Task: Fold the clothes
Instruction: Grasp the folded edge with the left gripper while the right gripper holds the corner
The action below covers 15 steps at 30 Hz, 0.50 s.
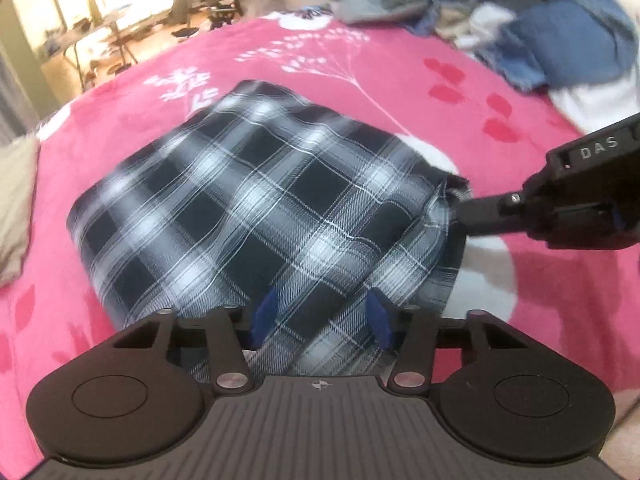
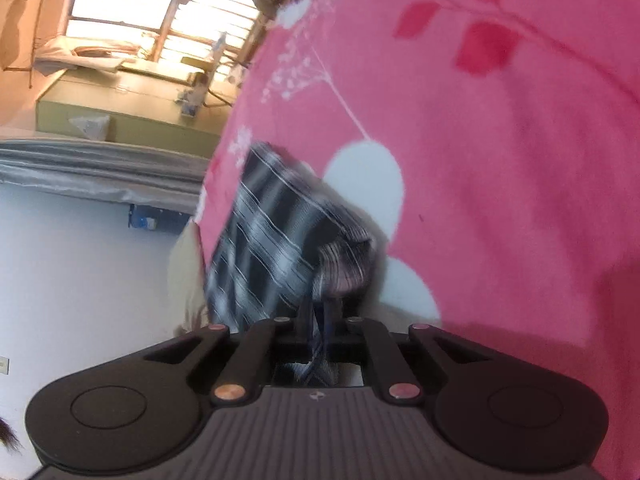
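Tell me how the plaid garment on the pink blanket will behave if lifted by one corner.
The plaid garment probably droops and unfolds: its edge already bunches where the right tongs pinch it. It looks thin and light, likely sliding easily on the pink blanket.

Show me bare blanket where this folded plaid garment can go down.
Free: pink blanket between the plaid garment and the clothes pile, also left of the garment up to the beige cloth. Crowded: the far right corner under that pile.
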Available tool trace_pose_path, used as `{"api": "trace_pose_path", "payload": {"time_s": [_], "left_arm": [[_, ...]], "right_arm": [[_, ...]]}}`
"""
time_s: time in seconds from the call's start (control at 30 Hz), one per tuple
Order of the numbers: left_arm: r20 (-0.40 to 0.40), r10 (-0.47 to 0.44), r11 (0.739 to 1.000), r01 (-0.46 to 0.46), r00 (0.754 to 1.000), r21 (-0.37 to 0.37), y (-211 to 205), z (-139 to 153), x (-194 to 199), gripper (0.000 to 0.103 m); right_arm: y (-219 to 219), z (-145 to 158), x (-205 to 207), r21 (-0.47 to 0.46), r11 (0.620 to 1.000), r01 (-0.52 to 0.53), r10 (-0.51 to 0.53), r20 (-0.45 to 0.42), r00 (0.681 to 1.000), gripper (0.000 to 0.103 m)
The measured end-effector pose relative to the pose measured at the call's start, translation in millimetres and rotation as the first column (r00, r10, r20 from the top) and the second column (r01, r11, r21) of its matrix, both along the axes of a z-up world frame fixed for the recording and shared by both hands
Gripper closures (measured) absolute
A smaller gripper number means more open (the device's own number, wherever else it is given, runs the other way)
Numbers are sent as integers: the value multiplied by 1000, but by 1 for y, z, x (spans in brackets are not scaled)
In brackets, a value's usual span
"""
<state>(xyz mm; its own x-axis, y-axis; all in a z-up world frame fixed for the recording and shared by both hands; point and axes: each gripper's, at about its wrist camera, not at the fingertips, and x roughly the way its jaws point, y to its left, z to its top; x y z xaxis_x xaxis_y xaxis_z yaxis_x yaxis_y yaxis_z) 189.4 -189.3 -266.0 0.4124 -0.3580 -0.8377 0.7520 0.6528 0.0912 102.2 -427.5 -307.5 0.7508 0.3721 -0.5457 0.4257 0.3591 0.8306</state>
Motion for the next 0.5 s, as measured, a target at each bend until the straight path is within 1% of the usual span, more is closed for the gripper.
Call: {"api": "trace_pose_path", "payload": {"time_s": [0.07, 0.13, 0.17, 0.2, 0.23, 0.33, 0.43, 0.5], "left_arm": [[15, -13, 1000, 13, 1000, 14, -4, -1, 0, 70], [15, -16, 1000, 16, 1000, 8, -4, 0, 0, 84], [13, -14, 1000, 14, 1000, 2, -3, 0, 1, 88], [9, -8, 1000, 8, 1000, -6, -2, 2, 2, 92], [5, -1, 1000, 1, 1000, -16, -1, 3, 4, 95], [-41, 42, 995, -46, 998, -86, 9, 11, 11, 96], [-112, 91, 979, -109, 990, -170, 21, 16, 20, 97], [-131, 104, 970, -129, 986, -206, 25, 19, 22, 97]], "right_arm": [[4, -4, 1, -7, 1000, -18, 18, -18, 1000, 95], [8, -7, 2, -15, 999, -34, 34, -22, 999, 95], [9, -6, 2, -14, 999, -38, 38, -1, 999, 97], [10, -3, 1, 1, 999, -37, 37, 37, 999, 99], [10, 0, 1, 23, 999, -37, 35, 73, 997, 101], [10, 5, 3, 60, 998, -37, 29, 135, 990, 101], [11, 1, 10, 73, 996, -59, 48, 141, 989, 101], [15, -2, 17, 69, 994, -87, 76, 139, 987, 101]]}}
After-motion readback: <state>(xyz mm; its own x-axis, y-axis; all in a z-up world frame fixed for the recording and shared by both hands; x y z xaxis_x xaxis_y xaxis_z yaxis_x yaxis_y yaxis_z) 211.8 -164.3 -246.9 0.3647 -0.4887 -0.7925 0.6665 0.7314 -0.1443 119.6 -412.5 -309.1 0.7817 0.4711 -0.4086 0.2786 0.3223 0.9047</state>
